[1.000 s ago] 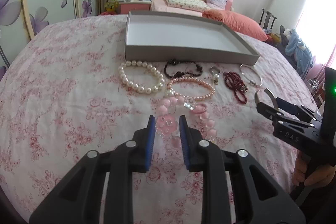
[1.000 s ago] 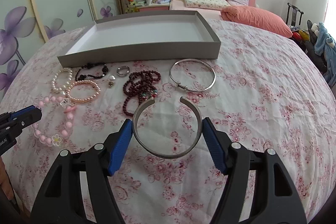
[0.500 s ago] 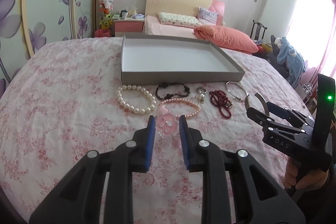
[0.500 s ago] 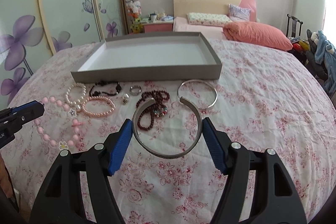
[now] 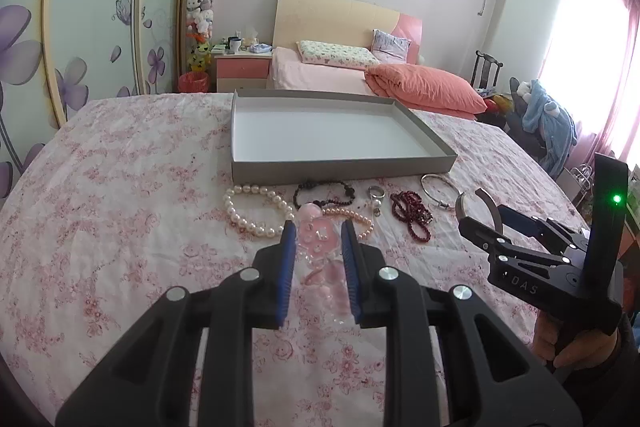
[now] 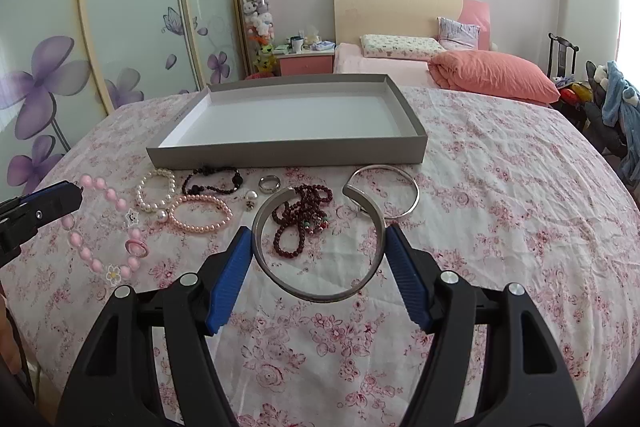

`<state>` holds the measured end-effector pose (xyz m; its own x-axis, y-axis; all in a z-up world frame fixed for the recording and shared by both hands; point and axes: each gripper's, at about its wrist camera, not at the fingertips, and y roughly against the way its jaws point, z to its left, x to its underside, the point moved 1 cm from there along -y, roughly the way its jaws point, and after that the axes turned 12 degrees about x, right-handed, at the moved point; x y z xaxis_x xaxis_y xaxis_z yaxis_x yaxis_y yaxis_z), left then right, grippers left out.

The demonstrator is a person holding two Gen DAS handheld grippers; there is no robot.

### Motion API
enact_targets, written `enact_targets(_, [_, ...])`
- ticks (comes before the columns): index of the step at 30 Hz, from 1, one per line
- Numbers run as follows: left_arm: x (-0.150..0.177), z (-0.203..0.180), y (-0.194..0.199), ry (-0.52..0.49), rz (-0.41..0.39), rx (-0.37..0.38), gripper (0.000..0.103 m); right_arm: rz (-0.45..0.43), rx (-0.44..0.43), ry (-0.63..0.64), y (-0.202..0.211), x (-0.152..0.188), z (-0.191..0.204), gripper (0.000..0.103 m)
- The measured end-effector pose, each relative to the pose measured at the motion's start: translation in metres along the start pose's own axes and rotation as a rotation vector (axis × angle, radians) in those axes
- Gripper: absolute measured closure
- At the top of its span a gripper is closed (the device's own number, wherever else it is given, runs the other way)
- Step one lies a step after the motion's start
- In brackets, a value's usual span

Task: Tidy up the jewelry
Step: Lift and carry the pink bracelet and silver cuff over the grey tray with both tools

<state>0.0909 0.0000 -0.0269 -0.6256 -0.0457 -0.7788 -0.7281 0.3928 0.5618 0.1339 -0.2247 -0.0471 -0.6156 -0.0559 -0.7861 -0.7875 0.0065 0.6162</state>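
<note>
My left gripper (image 5: 317, 235) is shut on a pink bead bracelet (image 5: 320, 239), which hangs from it above the floral cloth; the bracelet (image 6: 100, 223) also shows in the right wrist view, dangling from the left gripper (image 6: 60, 195). My right gripper (image 6: 318, 247) is shut on an open silver cuff bangle (image 6: 316, 287) and holds it above the cloth; that gripper also shows in the left wrist view (image 5: 480, 219). An empty grey tray (image 6: 288, 151) (image 5: 340, 167) lies beyond the jewelry row.
On the cloth before the tray lie a white pearl bracelet (image 6: 156, 191), a black bead bracelet (image 6: 212, 179), a pink pearl bracelet (image 6: 200, 215), a ring (image 6: 268, 183), dark red beads (image 6: 300, 215) and a thin silver bangle (image 6: 384, 191). A bed stands behind.
Both grippers rose and pulled back from the cloth with their pieces. The pink bead bracelet lifted off the cloth and now hangs from the left gripper.
</note>
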Motion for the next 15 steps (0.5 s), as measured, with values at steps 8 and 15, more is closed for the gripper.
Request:
enact_targets(8, [-0.015,-0.004,0.008,-0.017,-0.039,-0.001,0.080,-0.072,0.012,-0.005,0.012,-0.015,-0.001,0.035])
enact_targets(15, [-0.040,-0.012,0.012,-0.054,-0.091,0.000,0.080,-0.158,0.024,-0.032,0.022,-0.040,-0.006,0.035])
